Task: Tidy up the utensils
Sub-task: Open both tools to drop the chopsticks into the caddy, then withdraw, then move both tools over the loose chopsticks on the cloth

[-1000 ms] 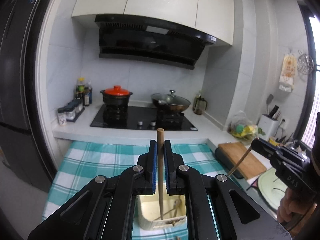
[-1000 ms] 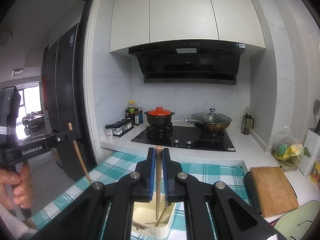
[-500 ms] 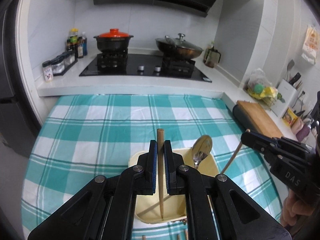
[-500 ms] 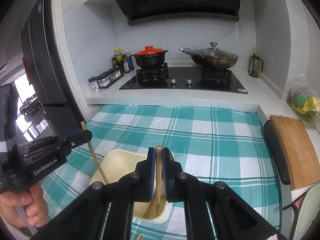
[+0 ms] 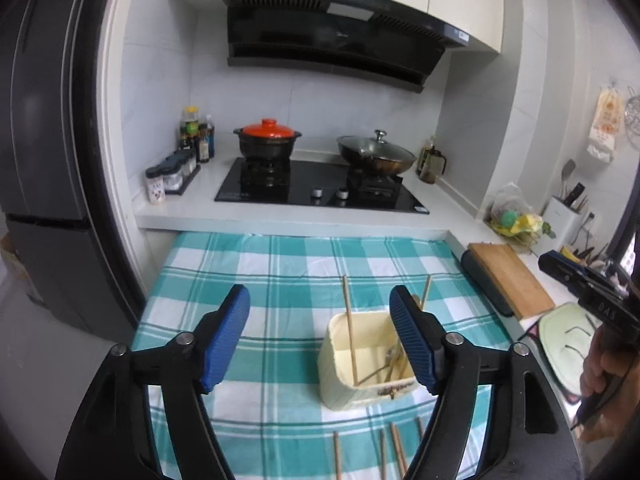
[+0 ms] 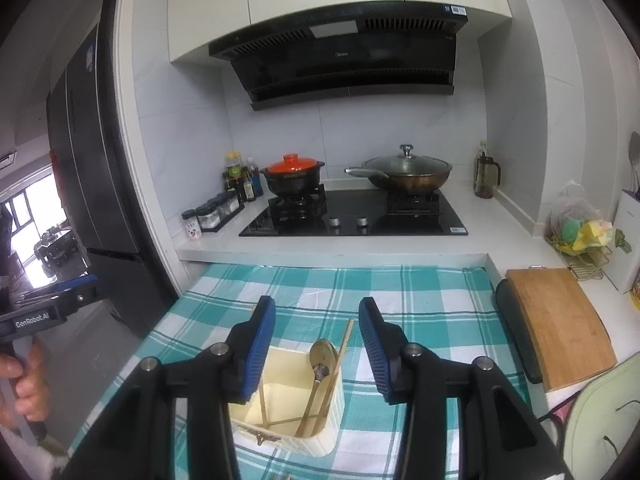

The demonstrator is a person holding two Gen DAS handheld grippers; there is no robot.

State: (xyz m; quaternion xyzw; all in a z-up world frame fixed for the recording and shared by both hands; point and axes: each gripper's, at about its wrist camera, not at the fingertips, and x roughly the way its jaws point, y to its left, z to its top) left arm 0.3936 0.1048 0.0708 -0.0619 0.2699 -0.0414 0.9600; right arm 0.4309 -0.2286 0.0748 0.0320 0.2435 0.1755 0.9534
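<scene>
both wooden chopsticks (image 5: 349,328) now stand released in the cream plastic holder (image 6: 288,416), with left gripper (image 5: 320,336) and right gripper (image 6: 318,344) wide open and empty, so loose chopsticks (image 5: 394,450) on the checked cloth (image 5: 260,280) come next.

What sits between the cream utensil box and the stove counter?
Only bare checked tablecloth lies between the cream box and the stove counter; the right wrist view shows that stretch best.

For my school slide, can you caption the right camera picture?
Open right gripper above a cream holder with chopsticks and a spoon.
</scene>
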